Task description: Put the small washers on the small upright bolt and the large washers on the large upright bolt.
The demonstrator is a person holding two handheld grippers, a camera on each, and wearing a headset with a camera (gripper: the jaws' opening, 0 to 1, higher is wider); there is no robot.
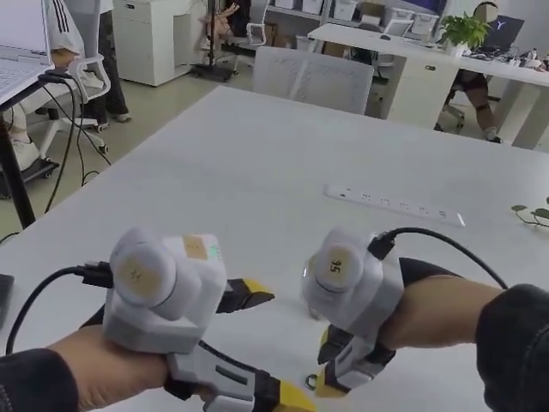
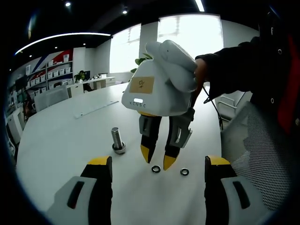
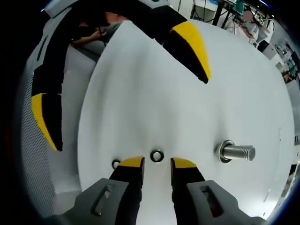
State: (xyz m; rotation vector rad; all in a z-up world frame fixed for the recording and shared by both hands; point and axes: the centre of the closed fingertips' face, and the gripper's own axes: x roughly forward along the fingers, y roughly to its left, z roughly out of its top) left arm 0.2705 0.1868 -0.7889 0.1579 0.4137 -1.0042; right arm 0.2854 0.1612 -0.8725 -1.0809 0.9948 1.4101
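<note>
Washer just ahead of right gripper

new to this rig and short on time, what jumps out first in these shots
The right gripper points tips-down at the white table, jaws a little apart, just above two washers lying flat. An upright bolt stands close by, to their left in the left gripper view.

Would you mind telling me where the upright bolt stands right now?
In the left gripper view the upright bolt stands on the white table, left of the right gripper and the two washers by its tips.
</note>
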